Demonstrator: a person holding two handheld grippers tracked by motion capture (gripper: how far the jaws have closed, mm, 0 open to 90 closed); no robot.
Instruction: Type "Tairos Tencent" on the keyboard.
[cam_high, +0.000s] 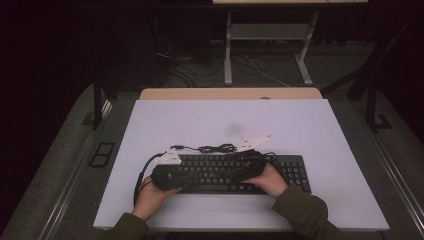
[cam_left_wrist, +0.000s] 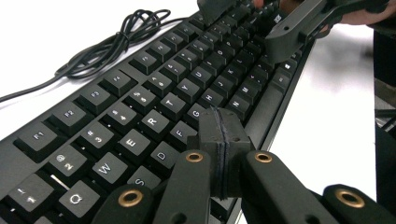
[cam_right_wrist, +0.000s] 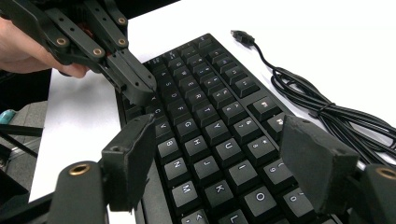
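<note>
Left claw (cam_left_wrist: 223, 140) pressing together, empty, over keyboard (cam_high: 240, 172) | right claw (cam_right_wrist: 224, 158) hanging apart above keys | keyboard lying near table (cam_high: 320, 125) front edge

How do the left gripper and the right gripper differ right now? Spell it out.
The left gripper has its fingers pressed together with nothing between them, while the right gripper has its fingers spread wide apart. The left gripper's tip hangs just above the letter keys at the left part of the keyboard; the right gripper's fingers straddle a band of keys farther right. Both are black, hand-held, and poised low over the same keyboard, angled toward each other.
</note>
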